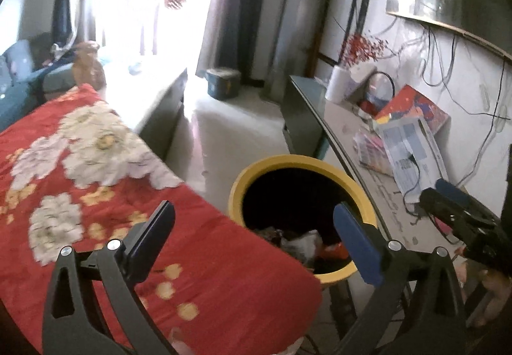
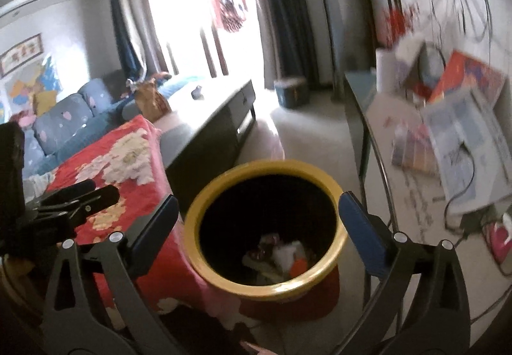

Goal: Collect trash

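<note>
At the six o'clock edge of both wrist views we find our two claws, and beyond them the room, which we take from largest item to smallest.

The bed cover (image 1: 105, 195), red with pale flowers, fills the nine o'clock side of the left wrist view. The side table (image 1: 339, 118) runs along the three o'clock side and carries papers (image 1: 412, 156), a red box, a paper roll and loose cables. Between cover and table stands the bin (image 2: 192, 227), yellow-rimmed and dark inside, near centre in the right wrist view.

Trash (image 2: 281, 256) lies at the bottom of the bin: crumpled white, orange and dark pieces, too blurred for us to name singly.

The left gripper (image 1: 256, 236) stands spread wide with nothing between its fingers. The right gripper (image 2: 259, 227) is likewise spread wide and empty, framing the bin mouth from above.

We judge the task partly done: some trash is already binned, and neither claw carries anything. What remains is unclear. The papers on the table may be trash or may not; we cannot tell. No loose litter shows plainly on the cover or the floor.
</note>
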`<state>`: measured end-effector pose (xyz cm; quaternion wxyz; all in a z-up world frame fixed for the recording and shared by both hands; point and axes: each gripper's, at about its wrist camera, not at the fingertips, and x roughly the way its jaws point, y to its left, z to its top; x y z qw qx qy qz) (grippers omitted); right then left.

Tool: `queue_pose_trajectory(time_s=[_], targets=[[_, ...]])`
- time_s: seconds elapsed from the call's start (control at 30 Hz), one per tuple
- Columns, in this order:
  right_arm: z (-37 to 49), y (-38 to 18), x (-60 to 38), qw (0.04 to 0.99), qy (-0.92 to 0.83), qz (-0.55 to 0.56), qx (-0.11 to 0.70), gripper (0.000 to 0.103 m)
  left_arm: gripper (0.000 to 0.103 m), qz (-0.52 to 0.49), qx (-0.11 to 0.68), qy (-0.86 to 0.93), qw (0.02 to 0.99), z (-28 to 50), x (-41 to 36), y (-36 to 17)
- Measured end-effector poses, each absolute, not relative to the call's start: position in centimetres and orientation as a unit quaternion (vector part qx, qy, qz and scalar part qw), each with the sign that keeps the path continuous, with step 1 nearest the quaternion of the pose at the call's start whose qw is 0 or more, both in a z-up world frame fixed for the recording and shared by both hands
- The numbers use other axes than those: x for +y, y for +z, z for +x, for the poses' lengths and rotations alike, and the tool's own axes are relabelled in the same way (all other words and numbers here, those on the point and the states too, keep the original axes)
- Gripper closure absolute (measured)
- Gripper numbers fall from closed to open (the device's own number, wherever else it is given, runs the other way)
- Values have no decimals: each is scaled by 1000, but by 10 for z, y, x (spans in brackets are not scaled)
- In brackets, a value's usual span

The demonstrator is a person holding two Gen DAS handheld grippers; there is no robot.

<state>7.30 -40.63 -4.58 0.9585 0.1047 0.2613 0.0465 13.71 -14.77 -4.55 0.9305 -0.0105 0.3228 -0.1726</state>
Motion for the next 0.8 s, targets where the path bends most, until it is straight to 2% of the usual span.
queue_pose_trajectory(time_s=[0.5,0.8], targets=[[24,-22,-365,991,34,64,116,11,6,-11,238,-98,966,42,-98,-26],[16,-20,-356,993,42,53,99,11,6,-20,213,-76,974,16,-85,-21]])
